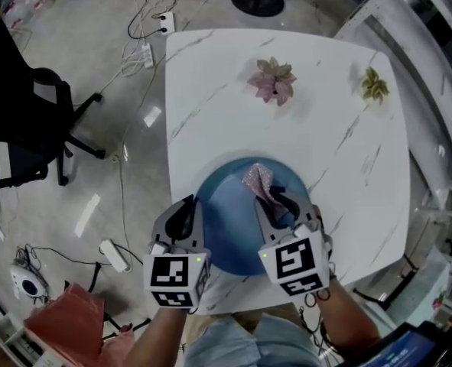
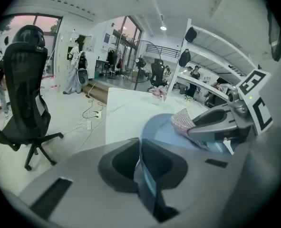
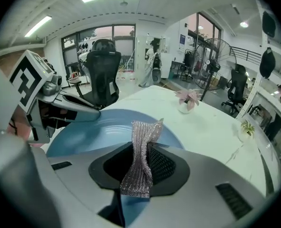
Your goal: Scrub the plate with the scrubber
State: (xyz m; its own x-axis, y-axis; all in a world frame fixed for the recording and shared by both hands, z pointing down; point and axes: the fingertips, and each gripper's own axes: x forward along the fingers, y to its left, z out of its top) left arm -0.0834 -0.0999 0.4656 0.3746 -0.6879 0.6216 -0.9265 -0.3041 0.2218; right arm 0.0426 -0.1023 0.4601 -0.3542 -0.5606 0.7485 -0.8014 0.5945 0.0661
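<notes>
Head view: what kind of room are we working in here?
Probably an open office or lab, not a kitchen: a black office chair, power strips and cables on the floor, and white shelving beside the marble-look table.

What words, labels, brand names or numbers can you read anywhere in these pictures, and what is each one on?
No text can be read in any view.
On the marker cubes: black-and-white square patterns only, no letters or digits.
On the wall poster: print too small and blurred to read.
On the plate and the scrubber: no print visible.
</notes>
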